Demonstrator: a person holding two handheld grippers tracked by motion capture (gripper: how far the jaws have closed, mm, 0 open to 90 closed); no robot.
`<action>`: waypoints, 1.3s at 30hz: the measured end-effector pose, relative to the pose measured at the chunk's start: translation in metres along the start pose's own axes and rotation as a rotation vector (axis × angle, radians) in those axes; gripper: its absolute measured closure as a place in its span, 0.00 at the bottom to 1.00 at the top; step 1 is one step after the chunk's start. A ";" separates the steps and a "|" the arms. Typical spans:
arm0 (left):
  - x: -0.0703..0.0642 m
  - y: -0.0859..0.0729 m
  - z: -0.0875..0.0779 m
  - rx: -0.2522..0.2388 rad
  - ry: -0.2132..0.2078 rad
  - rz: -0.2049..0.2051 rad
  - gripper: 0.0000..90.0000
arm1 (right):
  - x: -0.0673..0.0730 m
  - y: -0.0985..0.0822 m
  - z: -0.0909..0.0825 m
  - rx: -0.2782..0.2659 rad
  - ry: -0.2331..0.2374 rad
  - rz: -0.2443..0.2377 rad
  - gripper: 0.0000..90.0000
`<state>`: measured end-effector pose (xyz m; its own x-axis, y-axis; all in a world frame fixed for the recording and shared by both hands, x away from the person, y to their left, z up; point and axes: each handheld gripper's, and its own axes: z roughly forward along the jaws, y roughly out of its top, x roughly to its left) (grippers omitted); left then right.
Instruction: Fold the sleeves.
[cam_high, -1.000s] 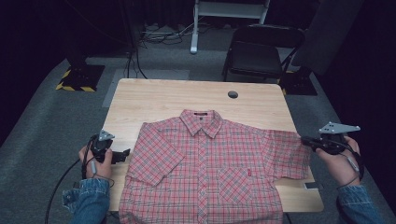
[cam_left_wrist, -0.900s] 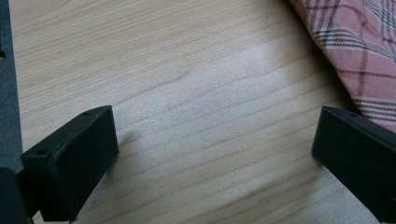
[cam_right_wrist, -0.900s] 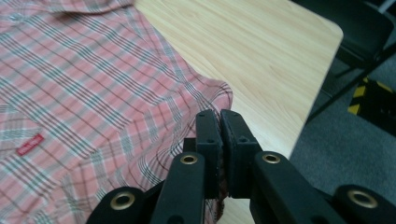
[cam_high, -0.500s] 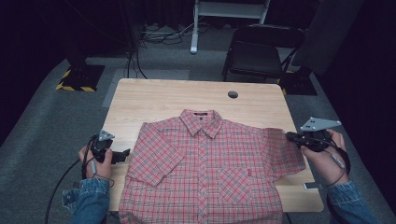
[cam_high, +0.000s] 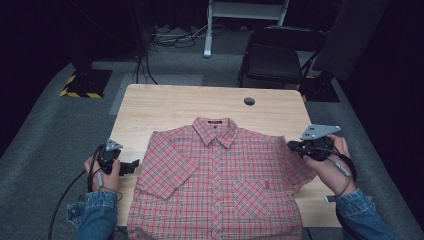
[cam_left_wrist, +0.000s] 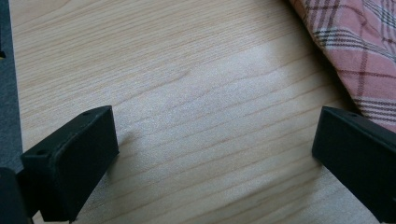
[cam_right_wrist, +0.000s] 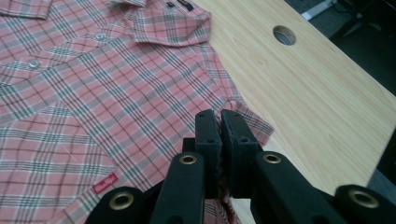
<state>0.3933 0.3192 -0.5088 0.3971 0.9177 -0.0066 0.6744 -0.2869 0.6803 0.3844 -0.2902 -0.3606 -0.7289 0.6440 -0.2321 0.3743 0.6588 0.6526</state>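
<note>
From the high view, I have the red plaid short-sleeved shirt (cam_high: 220, 185) lying flat and buttoned on the wooden worktop (cam_high: 165, 107), collar toward the far edge, hem at the near edge. My left hand-held gripper (cam_high: 134, 167) rests near the worktop's left edge, just beside the shirt's left sleeve. My right hand-held gripper (cam_high: 291, 145) sits at the tip of the other sleeve, near the right edge. A round cable hole (cam_high: 249, 101) lies toward the far right corner.

In the left gripper view, the left one's jaws stand wide apart over bare wood, with the shirt's edge (cam_left_wrist: 355, 51) just beside one jaw.

In the right gripper view, my right hand-held gripper (cam_right_wrist: 220, 122) has its jaws together, clamped on the sleeve hem, which bunches at the fingertips. The chest pocket with its small red label (cam_right_wrist: 104, 183) lies beside them.
</note>
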 end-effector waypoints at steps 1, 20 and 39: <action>0.000 0.000 0.000 0.000 0.000 0.000 0.00 | 0.002 0.002 0.002 -0.002 0.003 -0.003 0.95; 0.000 0.000 0.000 0.000 0.000 0.000 0.00 | 0.035 0.035 0.035 0.009 0.077 -0.029 0.95; 0.000 0.000 0.000 0.003 -0.003 0.004 0.00 | 0.055 0.029 0.100 0.083 0.151 0.002 0.95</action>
<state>0.3930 0.3191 -0.5087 0.4016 0.9158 -0.0058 0.6745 -0.2915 0.6783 0.4122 -0.1964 -0.4261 -0.8040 0.5833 -0.1156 0.4170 0.6916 0.5898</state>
